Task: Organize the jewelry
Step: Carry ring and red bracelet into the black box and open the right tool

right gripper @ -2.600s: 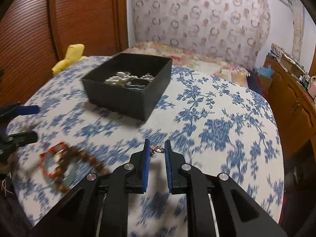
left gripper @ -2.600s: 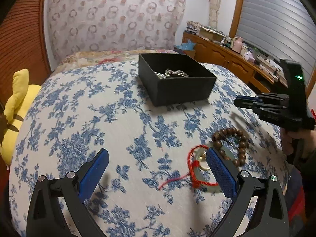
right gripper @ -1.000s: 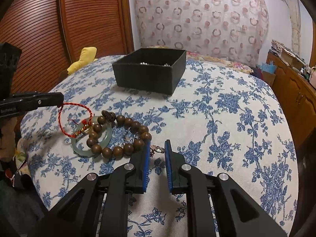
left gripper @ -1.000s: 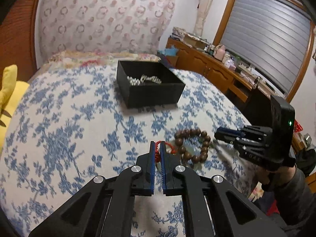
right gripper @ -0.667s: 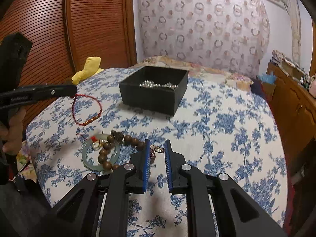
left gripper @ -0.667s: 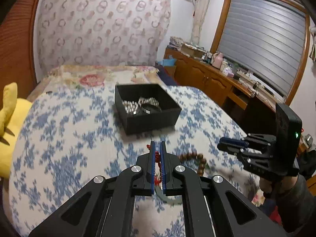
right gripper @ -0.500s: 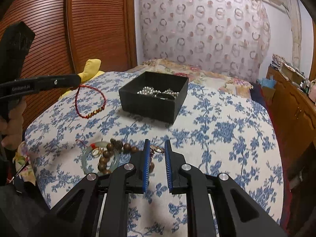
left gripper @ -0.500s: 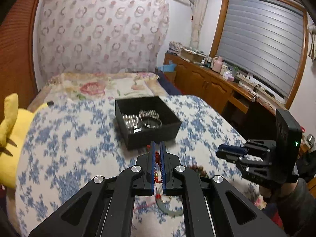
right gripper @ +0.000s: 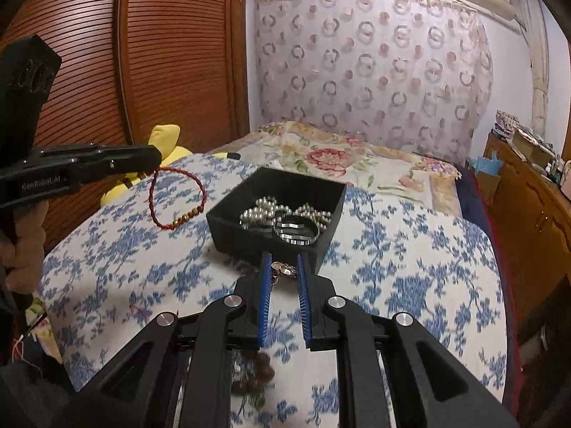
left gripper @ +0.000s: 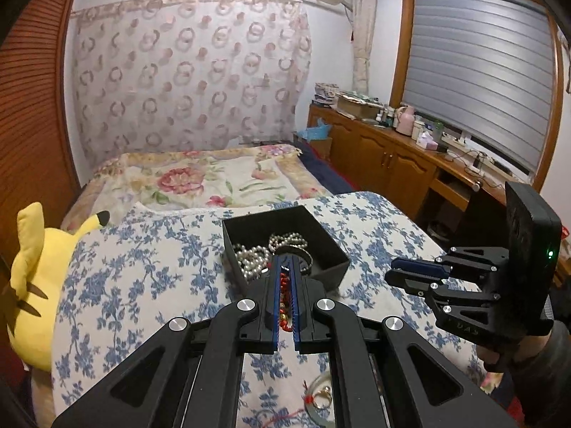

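Note:
A black jewelry box (left gripper: 332, 249) (right gripper: 228, 223) with pearl strands (left gripper: 251, 258) and a silver bangle (right gripper: 296, 230) sits on the blue floral cloth. My left gripper (left gripper: 284, 262) (right gripper: 151, 162) is shut on a red string bracelet (right gripper: 167, 192) (left gripper: 283, 296), which hangs in the air just short of the box's near-left side. My right gripper (right gripper: 282, 260) (left gripper: 392, 274) is shut on a small gold-toned trinket (right gripper: 283, 269), held above the cloth close to the box's front wall.
A jade bangle with a ring on it (left gripper: 321, 401) and a wooden bead bracelet (right gripper: 255, 378) lie on the cloth below the grippers. A yellow plush toy (left gripper: 32, 281) lies at the left edge. A wooden cabinet (left gripper: 385, 164) stands at the right.
My left gripper closed on the red string bracelet, lifted it off the jade bangle and carried it up toward the box. My right gripper, still holding the trinket, also rose and moved nearer the box.

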{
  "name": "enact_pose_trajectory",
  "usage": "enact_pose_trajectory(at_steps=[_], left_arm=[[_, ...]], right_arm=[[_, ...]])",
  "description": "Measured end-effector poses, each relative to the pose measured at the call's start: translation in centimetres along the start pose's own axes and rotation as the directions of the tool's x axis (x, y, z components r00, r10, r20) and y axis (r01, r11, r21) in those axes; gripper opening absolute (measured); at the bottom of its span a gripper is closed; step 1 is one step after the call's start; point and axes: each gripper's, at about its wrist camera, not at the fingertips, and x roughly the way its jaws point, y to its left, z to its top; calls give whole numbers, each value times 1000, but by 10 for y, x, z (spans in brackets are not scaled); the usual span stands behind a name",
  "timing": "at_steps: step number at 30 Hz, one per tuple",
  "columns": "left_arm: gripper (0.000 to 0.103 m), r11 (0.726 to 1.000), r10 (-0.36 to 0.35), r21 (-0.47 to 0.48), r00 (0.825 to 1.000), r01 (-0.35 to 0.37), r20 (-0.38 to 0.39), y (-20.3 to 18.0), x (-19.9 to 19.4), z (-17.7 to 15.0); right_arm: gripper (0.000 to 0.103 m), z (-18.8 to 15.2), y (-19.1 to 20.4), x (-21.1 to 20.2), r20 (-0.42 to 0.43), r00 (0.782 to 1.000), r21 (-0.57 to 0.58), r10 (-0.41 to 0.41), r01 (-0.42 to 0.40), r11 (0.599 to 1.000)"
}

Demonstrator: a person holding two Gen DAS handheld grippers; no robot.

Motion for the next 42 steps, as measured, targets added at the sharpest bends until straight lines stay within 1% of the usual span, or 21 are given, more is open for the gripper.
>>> enact_pose_trajectory(at_steps=[6,12,17,20,24,27,28,29,38,39,40,41,42], left_arm=[[4,1000,15,8,1000,-15,-2,5,11,12],[4,1000,20,0,1000,-20,-20,14,32,24],[4,1000,17,-21,999,-18,-34,21,49,32],[4,1000,22,-15,999,-23,-45,22,58,35],[4,1000,29,-7,998,-30,-56,22,67,37],[4,1000,27,-12,998,-28,-62,22,73,37],[4,1000,26,-15,997,-27,-66,22,76,37],[4,1000,24,-17,997,-26,-70,23,78,37],[5,1000,22,-15,996,-23,-87,20,90,37],[7,1000,23,-13,996,-25,-87,20,91,37],[13,1000,23,-14,996,-24,-92,20,91,37],[23,1000,21,-17,996,-22,-92,20,90,36],[29,1000,22,-19,996,-24,-91,21,90,35]], right_arm=[[16,18,1,18,-4,1000,-22,-13,12,1000],[16,33,-4,51,-30,999,-14,-12,11,1000],[16,41,-13,76,-60,998,25,19,-17,1000],[16,42,-17,85,-73,997,41,33,-30,999],[17,41,-20,90,-80,996,63,47,-42,997],[21,41,-22,89,-78,996,70,50,-44,997],[24,42,-23,88,-75,996,68,51,-46,997],[24,42,-24,87,-71,996,66,50,-45,997],[25,34,-30,71,-61,998,75,26,-22,997],[25,32,-29,69,-60,998,71,22,-18,997],[25,30,-28,67,-59,998,68,20,-16,998],[25,28,-28,64,-57,998,65,18,-14,998],[25,26,-26,61,-55,998,63,16,-12,998]])
